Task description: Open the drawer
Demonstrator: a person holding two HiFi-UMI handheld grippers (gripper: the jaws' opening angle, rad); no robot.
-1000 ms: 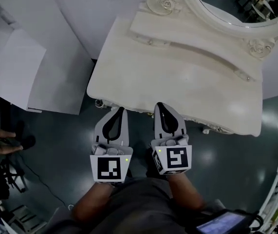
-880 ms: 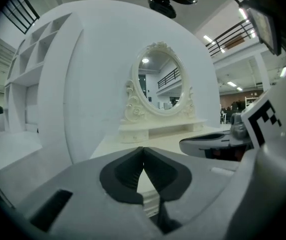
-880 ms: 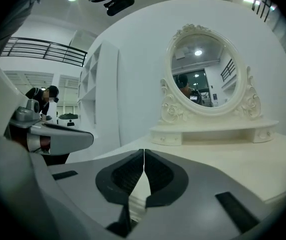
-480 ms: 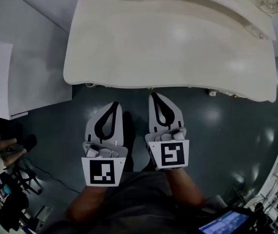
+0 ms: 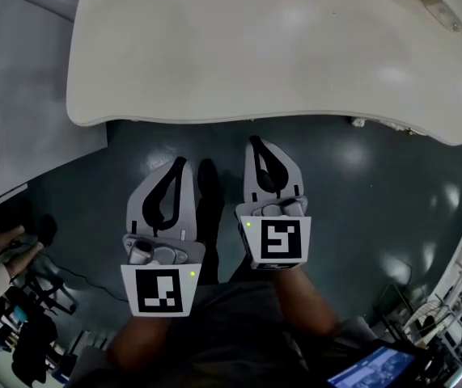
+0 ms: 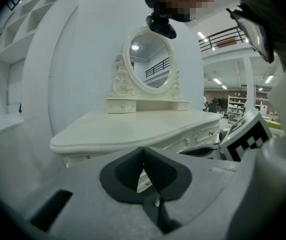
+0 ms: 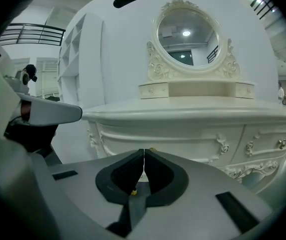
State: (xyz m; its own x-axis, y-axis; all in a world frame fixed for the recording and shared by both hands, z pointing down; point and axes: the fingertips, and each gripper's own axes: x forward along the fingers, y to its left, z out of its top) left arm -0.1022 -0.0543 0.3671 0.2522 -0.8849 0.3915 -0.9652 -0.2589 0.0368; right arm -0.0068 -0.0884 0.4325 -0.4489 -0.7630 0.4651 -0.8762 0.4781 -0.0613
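Dressing table (image 7: 193,115): one, cream, carved. Wide front drawer (image 7: 183,140), scroll-trimmed with a small brass knob (image 7: 153,149), lies under the tabletop, straight ahead of the right gripper (image 7: 144,154) and apart from it. Grippers: two, the right gripper and the left gripper (image 6: 143,151), both clenched on nothing. Oval mirror (image 7: 185,31): one.

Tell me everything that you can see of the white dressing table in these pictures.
The dressing table looks like cream-painted wood, with a smooth top and a curved front edge. Its carved front holds drawers with small knobs, all shut. At the back an oval mirror in a carved frame rises above two tiny drawers. It stands upright on a dark floor against a white wall. Nothing touches it.
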